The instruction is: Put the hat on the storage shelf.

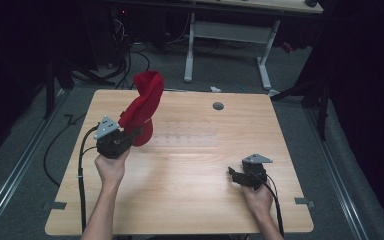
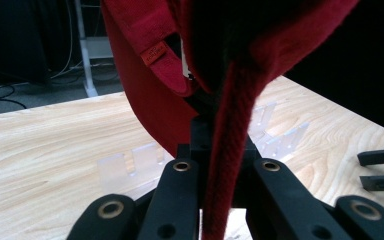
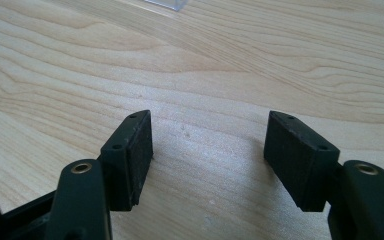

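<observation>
- Two hand-held grippers are at work: the left hand-held gripper [image 1: 130, 131] is clamped on the edge of a red cap [image 1: 142, 105] and holds it up over the left half of the tabletop [image 1: 190, 200].
- Its jaws pinch a fold of red cloth [image 2: 227, 165], seen in the left gripper view; the cap's body rises above them, tilted away from the person.
- The right hand-held gripper [image 1: 236, 175] rests low at the right, jaws apart with nothing between them, well apart from the cap.
- A clear rack [image 1: 185, 134] lies on the tabletop just right of the cap; that looks like the likely place for it.
- To do this well, keep the pinch firm and carry the cap slowly, since it may swing.
- Bring the free gripper in to steady the loose side before lowering it.
</observation>
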A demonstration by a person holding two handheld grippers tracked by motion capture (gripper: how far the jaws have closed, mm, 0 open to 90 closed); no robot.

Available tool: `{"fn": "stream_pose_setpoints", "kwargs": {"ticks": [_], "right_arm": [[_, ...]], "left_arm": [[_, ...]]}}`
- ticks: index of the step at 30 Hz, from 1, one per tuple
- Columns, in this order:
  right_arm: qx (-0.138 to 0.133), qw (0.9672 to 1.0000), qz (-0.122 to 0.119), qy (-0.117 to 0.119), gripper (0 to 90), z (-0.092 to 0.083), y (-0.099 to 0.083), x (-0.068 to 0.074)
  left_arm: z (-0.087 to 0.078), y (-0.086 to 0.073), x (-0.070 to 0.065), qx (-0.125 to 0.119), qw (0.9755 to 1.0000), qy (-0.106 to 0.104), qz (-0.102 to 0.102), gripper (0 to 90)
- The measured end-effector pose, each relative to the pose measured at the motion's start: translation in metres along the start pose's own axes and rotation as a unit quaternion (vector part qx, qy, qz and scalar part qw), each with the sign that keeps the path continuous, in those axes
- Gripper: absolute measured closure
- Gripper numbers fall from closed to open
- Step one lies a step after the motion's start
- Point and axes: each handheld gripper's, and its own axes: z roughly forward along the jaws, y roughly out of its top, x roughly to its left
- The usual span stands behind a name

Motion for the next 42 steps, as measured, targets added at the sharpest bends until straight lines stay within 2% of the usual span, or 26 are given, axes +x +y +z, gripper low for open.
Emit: {"fn": "stream_pose_setpoints", "kwargs": {"ticks": [10, 18, 23, 29, 42], "right_arm": [[0.000, 1.0000, -0.001, 0.000, 36.4, 0.000, 0.000, 0.000], [0.000, 1.0000, -0.001, 0.000, 36.4, 0.000, 0.000, 0.000], [0.000, 1.0000, -0.001, 0.000, 36.4, 0.000, 0.000, 0.000], [0.000, 1.0000, -0.002, 0.000, 36.4, 0.000, 0.000, 0.000], [0.000, 1.0000, -0.002, 0.001, 36.3, 0.000, 0.000, 0.000]], "left_arm": [[0.012, 0.000, 0.013, -0.001, 0.9997, 0.024, -0.001, 86.0], [0.020, -0.001, 0.023, -0.012, 0.9992, 0.038, -0.005, 86.0], [0.023, -0.004, 0.025, -0.009, 0.9991, 0.043, 0.001, 86.0], [0.026, -0.009, 0.025, -0.006, 0.9986, 0.049, 0.017, 86.0], [0.030, -0.018, 0.032, 0.003, 0.9979, 0.063, 0.018, 86.0]]}}
